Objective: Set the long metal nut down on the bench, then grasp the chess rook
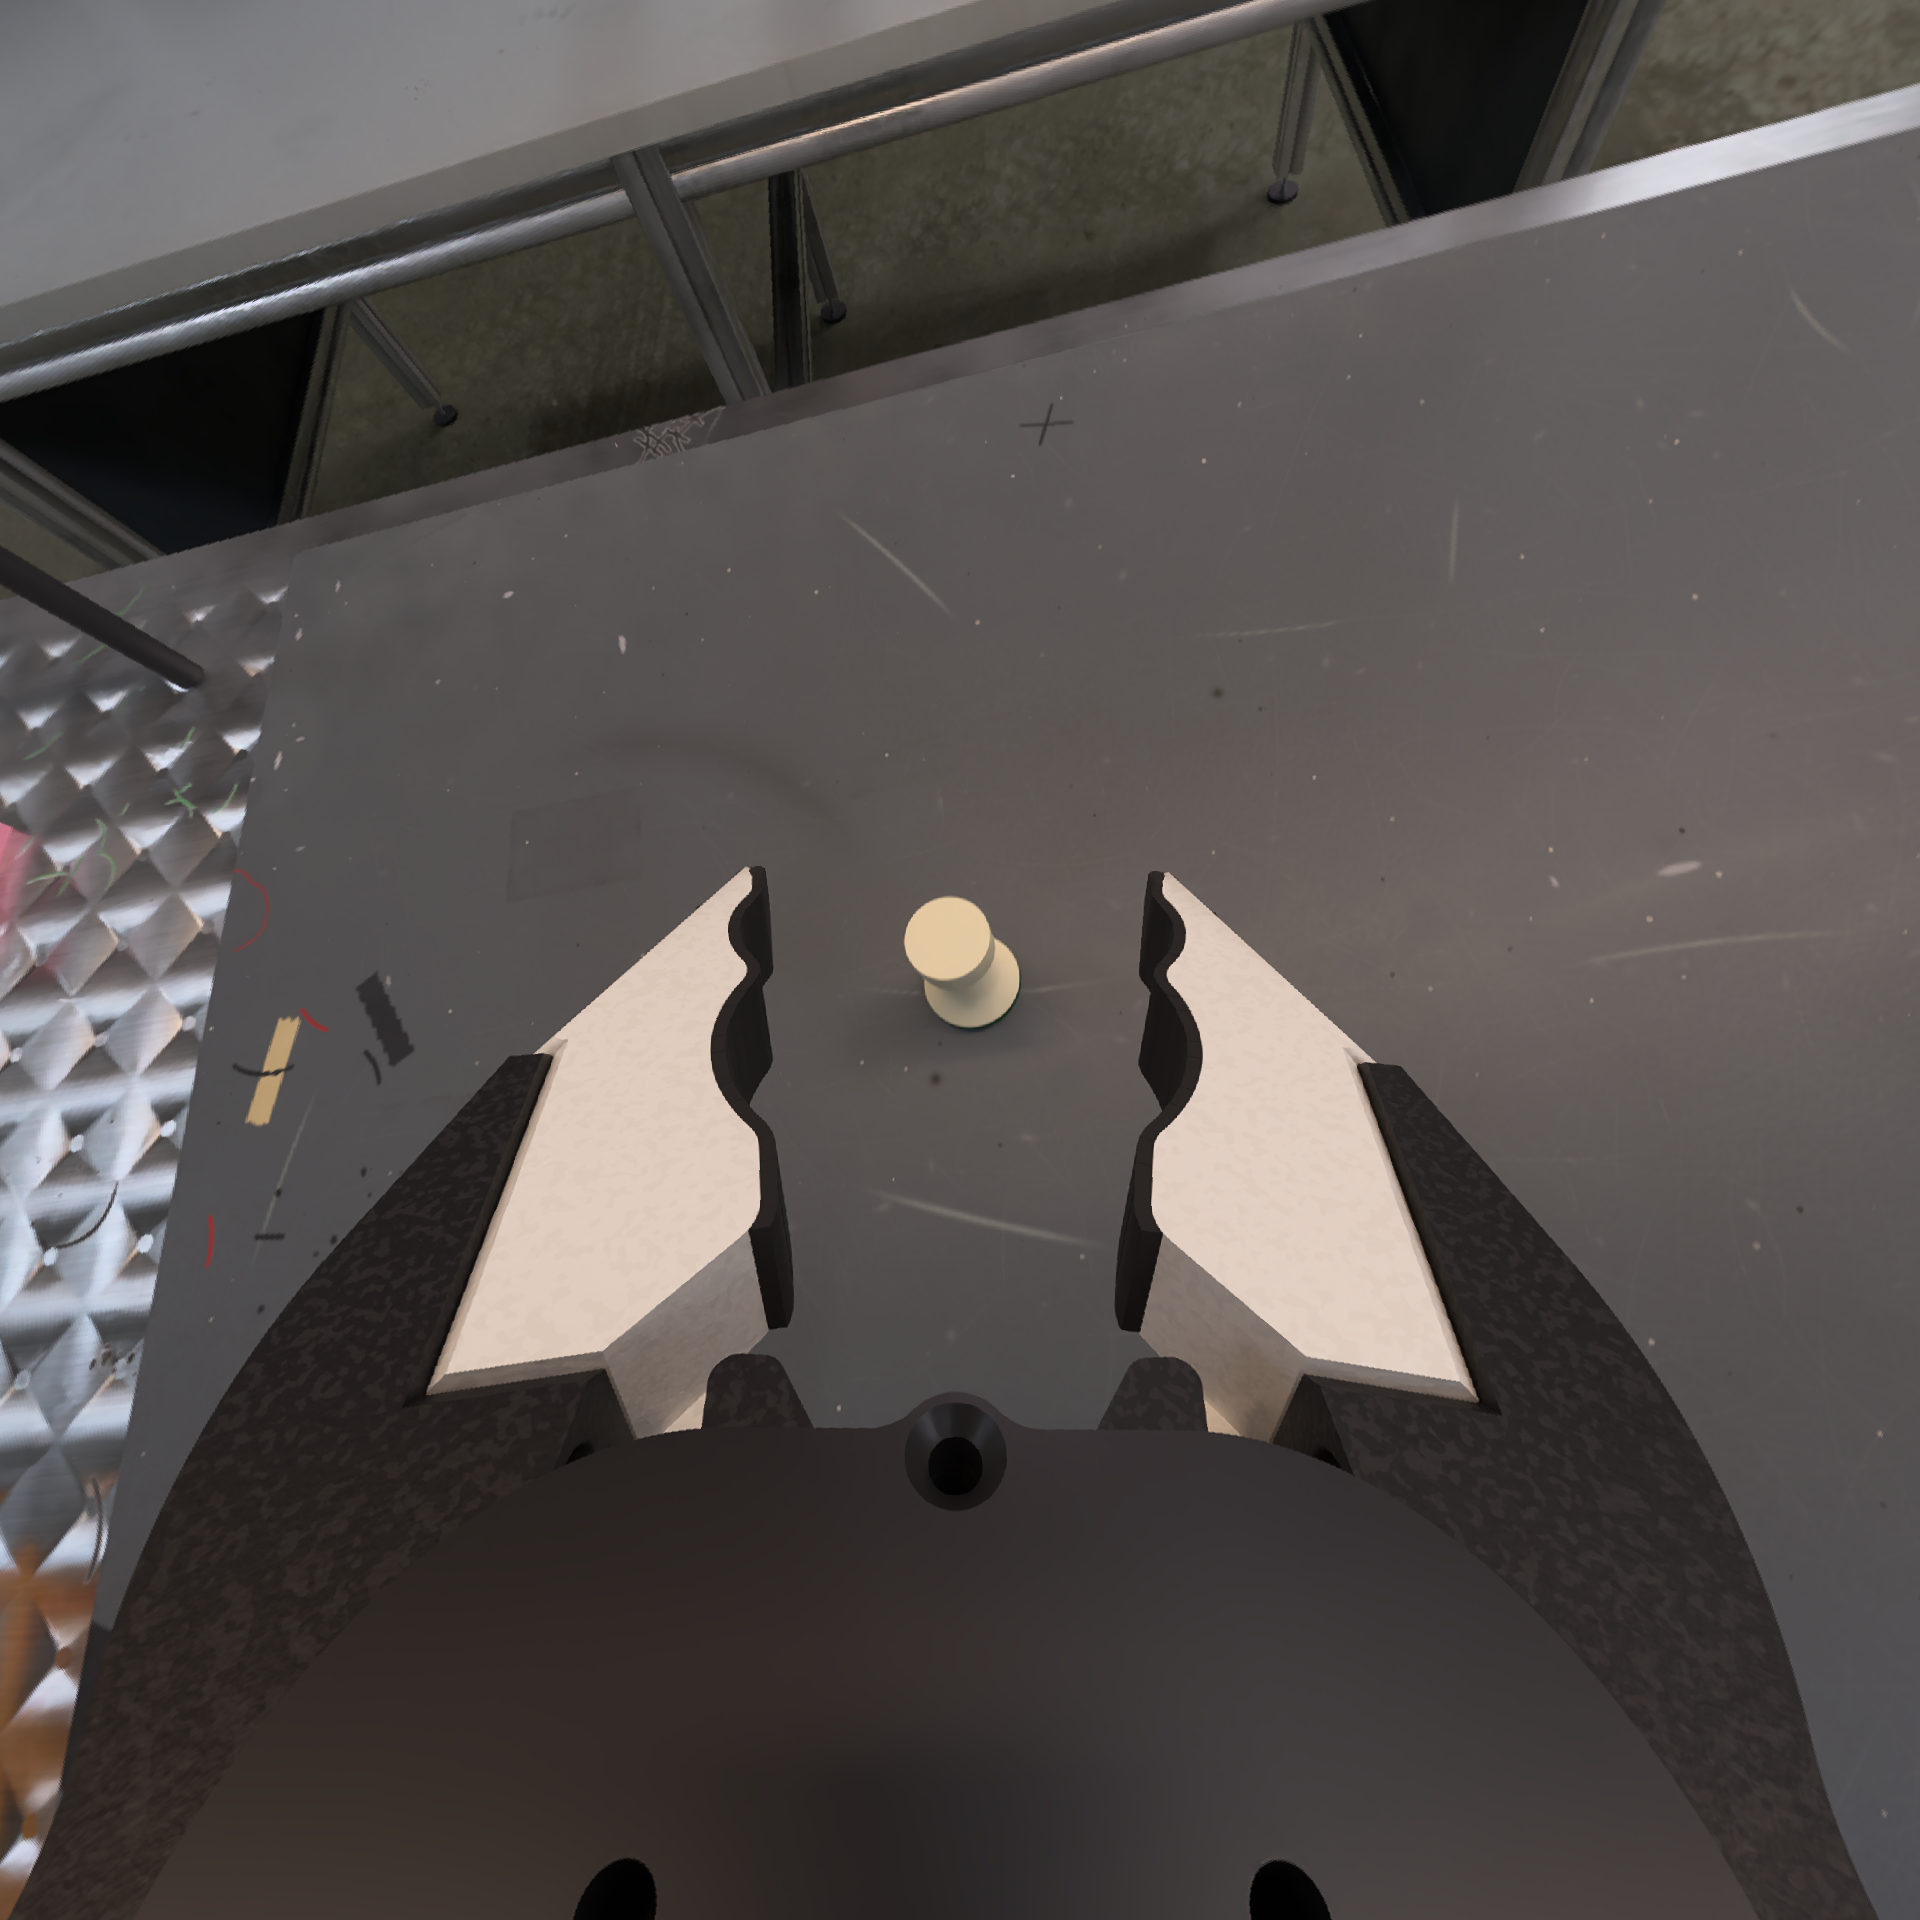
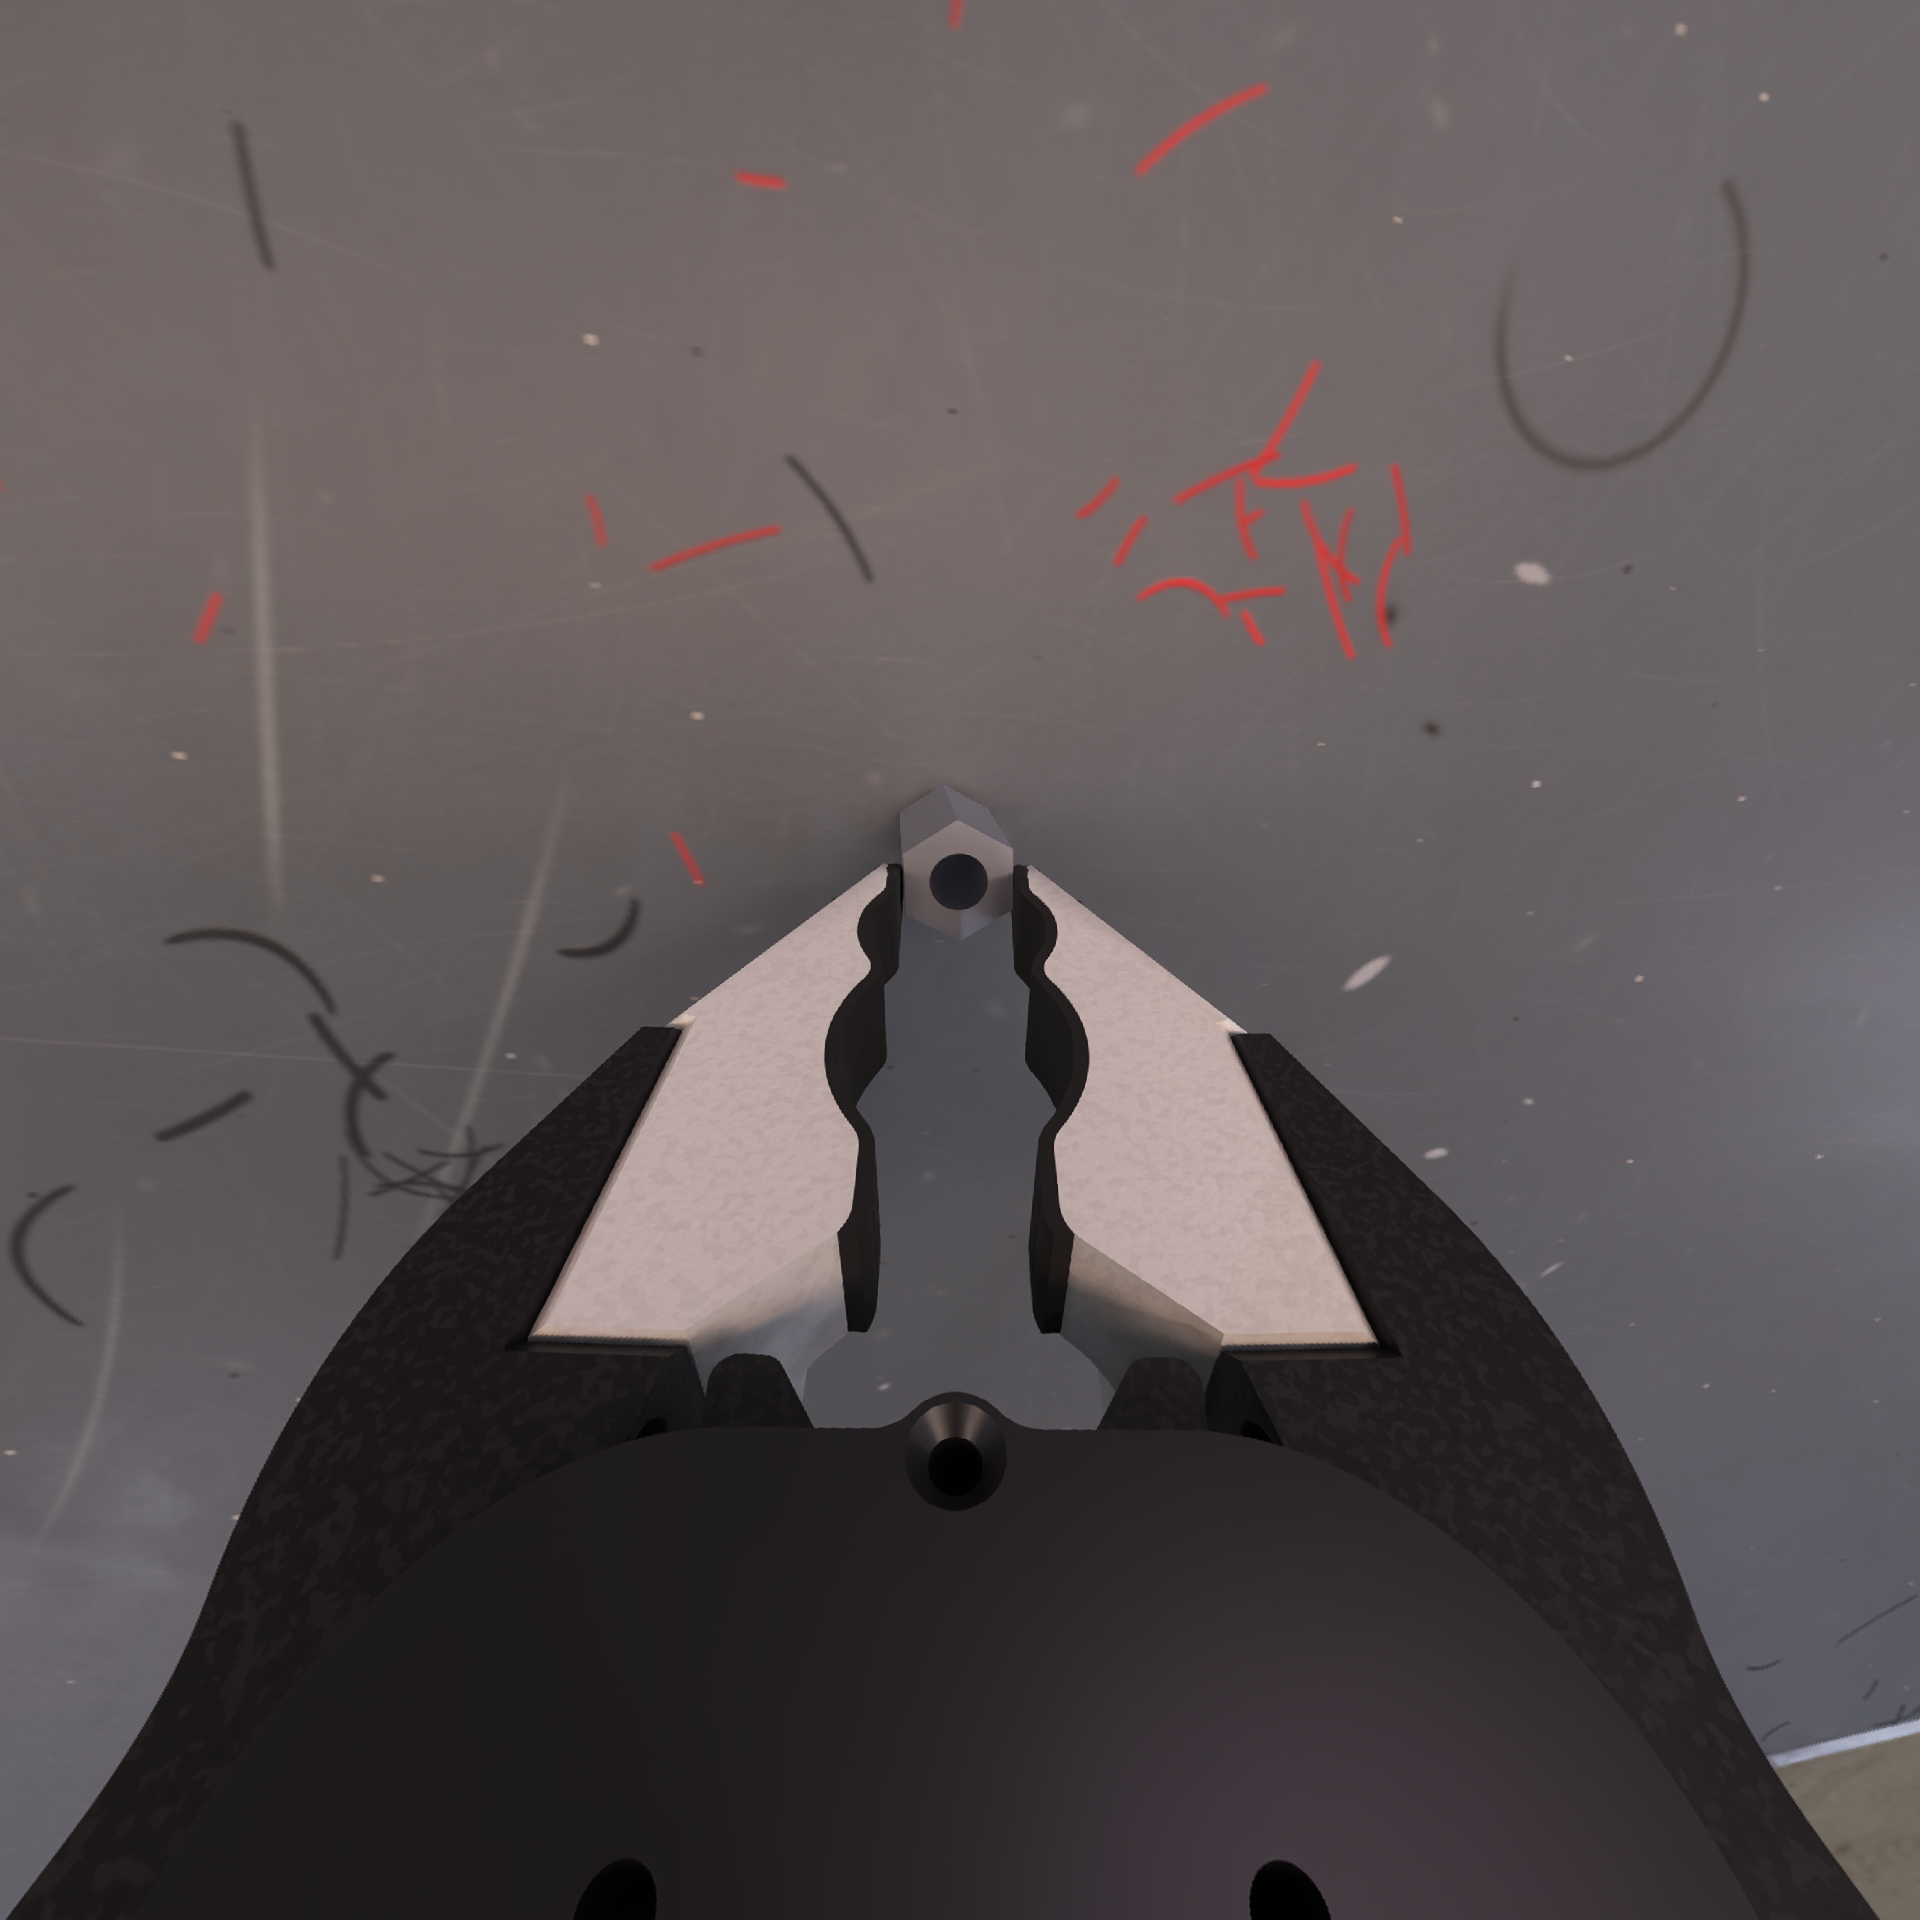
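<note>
While the left gripper (image 1: pixel 957 914) hangs spread wide above the upright cream chess rook (image 1: pixel 960 964) on the grey bench (image 1: pixel 1455 727), the right gripper (image 2: pixel 956 883) pinches the long metal nut (image 2: pixel 954 875), whose far end is hidden.

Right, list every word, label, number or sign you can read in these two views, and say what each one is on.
None: neither view shows any readable text.
The bench carries only red and black pen strokes, a small cross, scratches and a scrap of tan tape.
The chess rook, the long metal nut, the left gripper and the right gripper bear no marking.
</note>
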